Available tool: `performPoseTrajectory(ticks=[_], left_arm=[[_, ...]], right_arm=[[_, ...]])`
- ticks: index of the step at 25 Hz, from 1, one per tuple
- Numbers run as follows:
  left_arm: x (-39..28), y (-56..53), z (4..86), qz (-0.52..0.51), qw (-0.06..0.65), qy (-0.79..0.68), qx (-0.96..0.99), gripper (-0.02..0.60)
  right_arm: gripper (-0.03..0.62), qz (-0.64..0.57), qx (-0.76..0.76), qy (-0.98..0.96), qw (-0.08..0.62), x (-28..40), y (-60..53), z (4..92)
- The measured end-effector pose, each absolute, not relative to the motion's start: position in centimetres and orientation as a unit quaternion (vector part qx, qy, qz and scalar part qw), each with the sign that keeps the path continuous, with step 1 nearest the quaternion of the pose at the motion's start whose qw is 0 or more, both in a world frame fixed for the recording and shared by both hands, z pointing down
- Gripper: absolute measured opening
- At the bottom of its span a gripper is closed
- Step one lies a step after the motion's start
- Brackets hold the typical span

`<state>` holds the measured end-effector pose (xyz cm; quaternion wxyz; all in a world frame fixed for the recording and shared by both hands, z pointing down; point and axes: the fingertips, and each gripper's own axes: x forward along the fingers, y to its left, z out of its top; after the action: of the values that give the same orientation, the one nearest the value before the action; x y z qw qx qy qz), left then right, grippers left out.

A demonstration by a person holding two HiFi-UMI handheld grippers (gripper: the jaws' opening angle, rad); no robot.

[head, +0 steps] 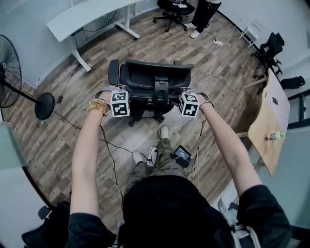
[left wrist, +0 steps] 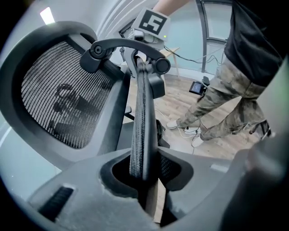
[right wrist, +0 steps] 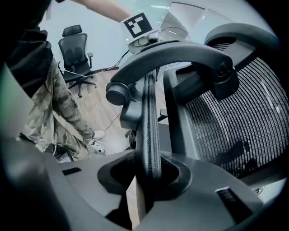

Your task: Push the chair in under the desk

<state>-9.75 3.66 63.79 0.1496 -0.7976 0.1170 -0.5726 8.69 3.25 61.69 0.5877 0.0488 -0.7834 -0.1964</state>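
Observation:
A black mesh office chair (head: 150,77) stands on the wood floor in front of me, its back toward me. The white desk (head: 92,14) is beyond it at the upper left, apart from the chair. My left gripper (head: 121,93) is shut on the left part of the backrest's top edge, and my right gripper (head: 187,94) is shut on the right part. In the left gripper view the left gripper (left wrist: 144,173) clamps the thin mesh rim (left wrist: 142,126). In the right gripper view the right gripper (right wrist: 149,176) clamps the rim (right wrist: 151,131) in the same way.
A standing fan (head: 9,72) is at the left. A second chair (head: 172,9) and a person's legs (head: 203,14) are at the top. At the right stand a wooden table (head: 271,111) with a bottle (head: 275,136), and more black chairs (head: 269,48). Cables (head: 109,145) run across the floor.

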Motion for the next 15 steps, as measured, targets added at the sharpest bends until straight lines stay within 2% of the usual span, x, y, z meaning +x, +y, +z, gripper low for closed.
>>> performPoseTrajectory(ticks=[15], left_arm=[[-9.77,4.32,63.65,-0.576,0.139,0.117,-0.797,0.097]], right_arm=[[0.094,-0.209,0.046,-0.776,0.593,8.69,2.92,62.05]])
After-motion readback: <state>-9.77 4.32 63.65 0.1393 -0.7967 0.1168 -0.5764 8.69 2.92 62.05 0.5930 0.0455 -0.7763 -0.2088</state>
